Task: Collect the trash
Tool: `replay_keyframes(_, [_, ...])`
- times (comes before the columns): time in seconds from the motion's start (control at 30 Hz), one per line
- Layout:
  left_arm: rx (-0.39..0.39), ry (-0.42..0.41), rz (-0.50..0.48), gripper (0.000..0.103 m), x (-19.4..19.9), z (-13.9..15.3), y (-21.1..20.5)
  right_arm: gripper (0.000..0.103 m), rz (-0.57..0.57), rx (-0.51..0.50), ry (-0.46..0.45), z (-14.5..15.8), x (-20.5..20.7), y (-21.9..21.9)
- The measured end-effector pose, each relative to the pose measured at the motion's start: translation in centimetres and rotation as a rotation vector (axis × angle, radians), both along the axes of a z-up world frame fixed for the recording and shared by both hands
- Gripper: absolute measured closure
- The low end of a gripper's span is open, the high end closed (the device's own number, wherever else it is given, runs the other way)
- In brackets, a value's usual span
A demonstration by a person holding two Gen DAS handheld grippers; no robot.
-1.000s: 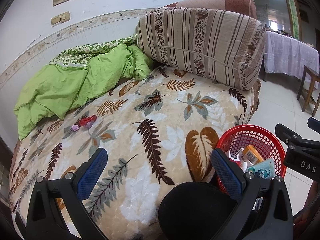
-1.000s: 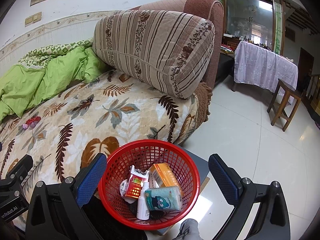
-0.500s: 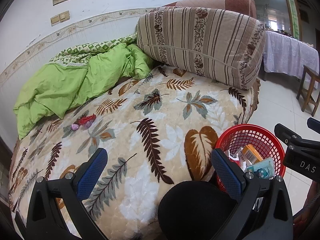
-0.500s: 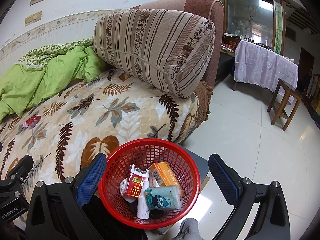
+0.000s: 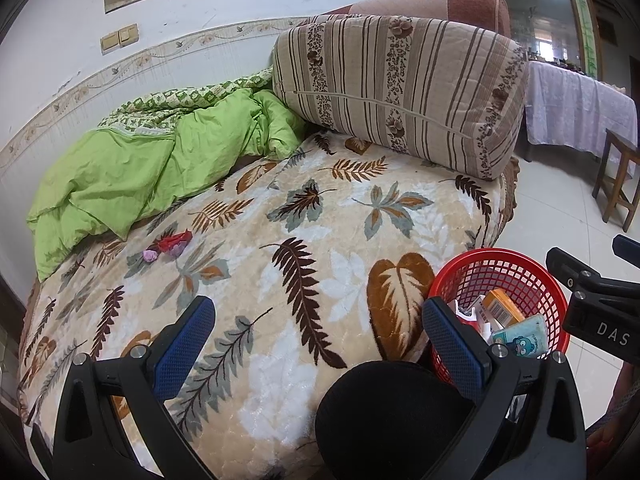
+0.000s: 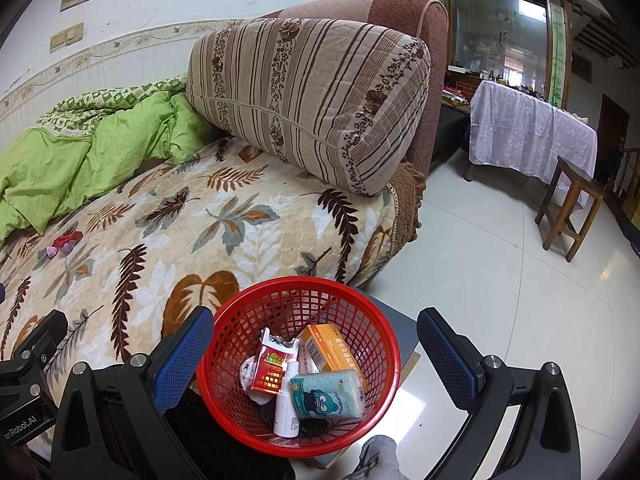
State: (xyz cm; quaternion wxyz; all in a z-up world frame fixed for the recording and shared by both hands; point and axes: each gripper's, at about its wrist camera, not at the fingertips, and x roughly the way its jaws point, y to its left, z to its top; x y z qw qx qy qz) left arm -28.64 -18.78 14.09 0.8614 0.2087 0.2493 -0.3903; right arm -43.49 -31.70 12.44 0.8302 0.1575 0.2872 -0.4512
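Trash already fills the red mesh basket (image 6: 298, 364) beside the bed: a red cigarette pack (image 6: 271, 368), an orange box (image 6: 332, 350), a teal tissue pack (image 6: 326, 395) and a white bottle (image 6: 287, 404). More scraps, red and pink wrappers (image 5: 170, 243), lie on the leaf-print blanket (image 5: 304, 240) near the green quilt (image 5: 160, 168). Left tool (image 5: 316, 340) and right tool (image 6: 314, 350) both gape wide, gripping nothing.

Hovering with jaws spread wide and empty: left gripper (image 5: 318, 344) over the bed (image 5: 280, 264) edge, right gripper (image 6: 316, 354) just beside the bed.
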Motion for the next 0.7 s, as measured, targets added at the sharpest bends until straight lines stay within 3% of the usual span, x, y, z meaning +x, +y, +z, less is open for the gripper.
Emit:
replay_keyframes(0.27, [-0.003, 0.005, 0.001, 0.0, 0.0, 0.0, 0.0, 0.001, 0.001, 0.0, 0.0, 0.0, -0.1, 0.1])
replay_keyframes(0.5, [-0.028, 0.085, 0.01, 0.0, 0.3, -0.5, 0.4, 0.001, 0.028, -0.006, 0.008, 0.0, 0.6, 0.3])
replay_keyframes(0.7, [-0.067, 0.111, 0.173, 0.0, 4.1, -0.2, 4.2, 0.001, 0.132, 0.008, 0.01, 0.3, 4.1, 0.7])
